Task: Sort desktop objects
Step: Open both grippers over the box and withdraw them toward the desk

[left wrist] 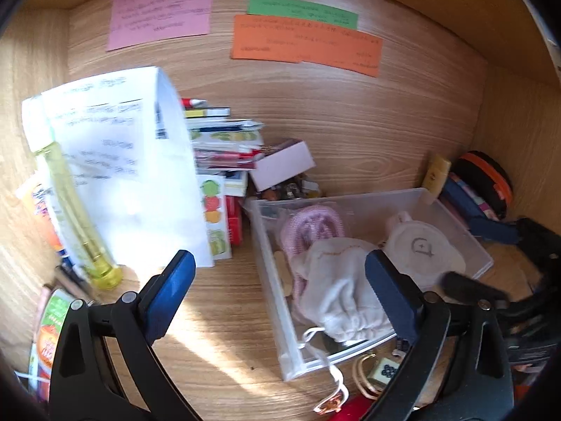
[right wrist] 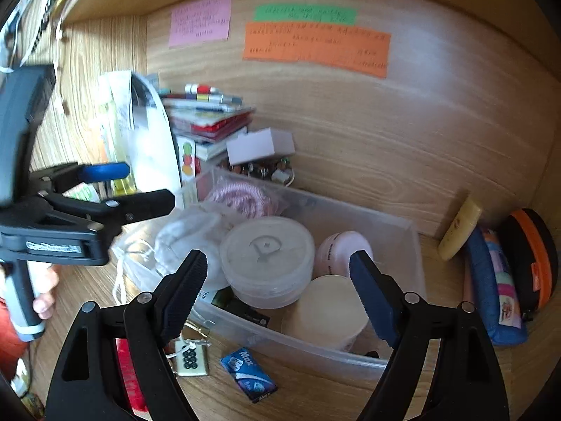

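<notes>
Claws [left wrist: 280,273] [right wrist: 277,277] agape; bin [right wrist: 403,231] crowded, papers [left wrist: 140,161] probably alongside.

Warm sunlight streaking across near desk [left wrist: 217,333]; white papers [left wrist: 140,189] glaring, blurring; fisheye edges bending, darkening.

desk nook, clear bin [right wrist: 403,242] in the middle, clutter on both sides

in the bin lie a round lidded container [right wrist: 268,256], a cloth pouch [left wrist: 347,280] to its left, a coiled cord [right wrist: 242,198] at the far end and a tub [right wrist: 328,310] at the near end. left of the bin a stack of books and cards [left wrist: 224,147] stands against the back wall, with a small box [left wrist: 284,163] leaning on it and paper sheets [left wrist: 133,168] further left. right of the bin a tube [right wrist: 459,231], a pencil case [right wrist: 494,287] and a round zip case [right wrist: 533,259] sit in the corner. near the bin's front edge lie a staple box [right wrist: 249,373] and a combination lock [right wrist: 191,359].
</notes>
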The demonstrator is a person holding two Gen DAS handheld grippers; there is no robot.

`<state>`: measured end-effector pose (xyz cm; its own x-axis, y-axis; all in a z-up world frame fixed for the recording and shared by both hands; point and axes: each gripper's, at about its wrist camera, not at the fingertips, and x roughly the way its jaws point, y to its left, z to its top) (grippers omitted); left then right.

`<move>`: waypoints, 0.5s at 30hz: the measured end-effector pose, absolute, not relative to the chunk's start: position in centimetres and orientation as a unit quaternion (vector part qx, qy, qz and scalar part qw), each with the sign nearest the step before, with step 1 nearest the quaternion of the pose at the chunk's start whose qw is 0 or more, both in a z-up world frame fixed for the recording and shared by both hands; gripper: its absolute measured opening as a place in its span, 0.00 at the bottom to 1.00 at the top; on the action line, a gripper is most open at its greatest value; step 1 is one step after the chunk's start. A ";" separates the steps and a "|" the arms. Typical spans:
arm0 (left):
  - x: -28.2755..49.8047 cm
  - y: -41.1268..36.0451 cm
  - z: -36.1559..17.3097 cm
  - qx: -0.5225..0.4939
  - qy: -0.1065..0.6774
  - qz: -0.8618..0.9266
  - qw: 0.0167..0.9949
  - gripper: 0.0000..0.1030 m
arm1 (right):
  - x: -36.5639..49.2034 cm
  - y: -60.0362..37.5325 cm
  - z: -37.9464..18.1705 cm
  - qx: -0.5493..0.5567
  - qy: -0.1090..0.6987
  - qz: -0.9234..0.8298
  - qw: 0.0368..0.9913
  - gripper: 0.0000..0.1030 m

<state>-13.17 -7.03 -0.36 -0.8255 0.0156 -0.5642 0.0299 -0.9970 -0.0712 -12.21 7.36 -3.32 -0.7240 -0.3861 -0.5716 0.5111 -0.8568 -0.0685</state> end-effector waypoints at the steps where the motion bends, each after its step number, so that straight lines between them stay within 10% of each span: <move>1: -13.0 -7.1 -0.4 0.299 0.039 -0.954 0.009 0.96 | -12.0 7.7 -3.0 0.282 0.106 -0.922 0.242 0.87; 15: -7.7 -5.2 -0.3 0.328 0.028 -0.943 -0.054 0.99 | -6.2 11.9 -2.3 0.270 0.108 -0.929 0.229 0.92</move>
